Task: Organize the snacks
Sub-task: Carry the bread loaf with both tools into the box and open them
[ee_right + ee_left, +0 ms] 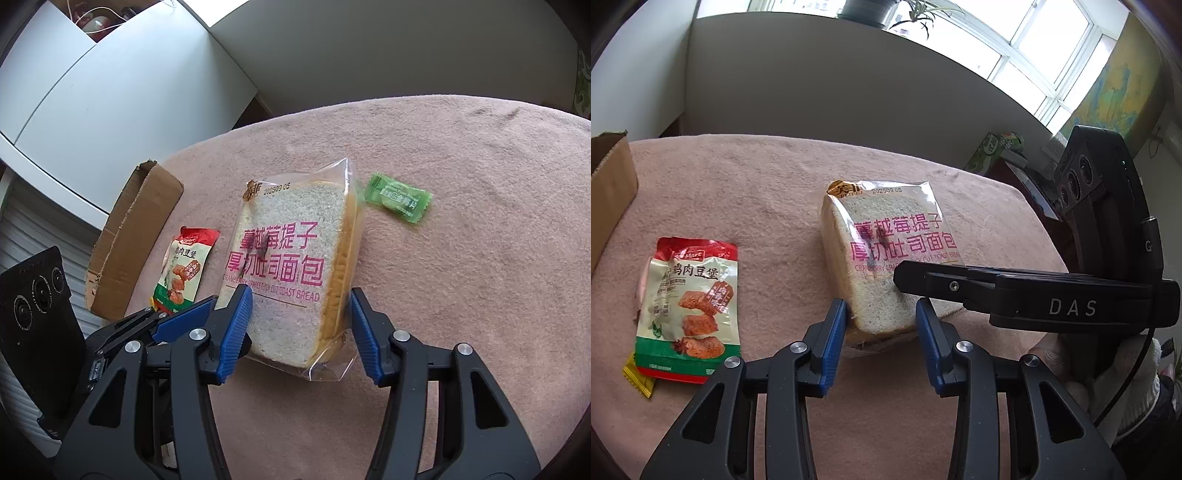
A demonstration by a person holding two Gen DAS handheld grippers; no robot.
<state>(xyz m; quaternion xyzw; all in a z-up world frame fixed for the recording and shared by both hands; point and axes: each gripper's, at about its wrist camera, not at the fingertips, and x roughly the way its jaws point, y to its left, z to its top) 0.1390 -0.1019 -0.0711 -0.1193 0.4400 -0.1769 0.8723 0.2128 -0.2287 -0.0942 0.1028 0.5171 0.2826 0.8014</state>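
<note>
- Cardboard box (129, 240) sits at left of the right wrist view, open side up; I read it as the drop target, so keep a clear path leftward.
- Red-green snack pouch (689, 306) lies flat on the pink table cover (757, 184), lower left of the left wrist view, over a yellow wrapper (639, 376). Leave both for now.
- Bread pack (291, 266), centre frame in both views, stands tilted up off the cover, near edge between both sets of jaws.
- Left gripper (881, 325): jaws half closed, blue pads flanking the near bottom edge of the slice. Can't tell whether the pads actually press.
- Right gripper (301, 325): left pad against the face of the pack, right pad just off the crust side. Contact uncertain, so not a confirmed grasp.
- Judgement: close gently on the film seam, not the crumb; soft bread crushes. One gripper should carry, the other only steady.
- Green candy sachet (399, 201) lies just right of the pack; don't sweep it when lifting.
</note>
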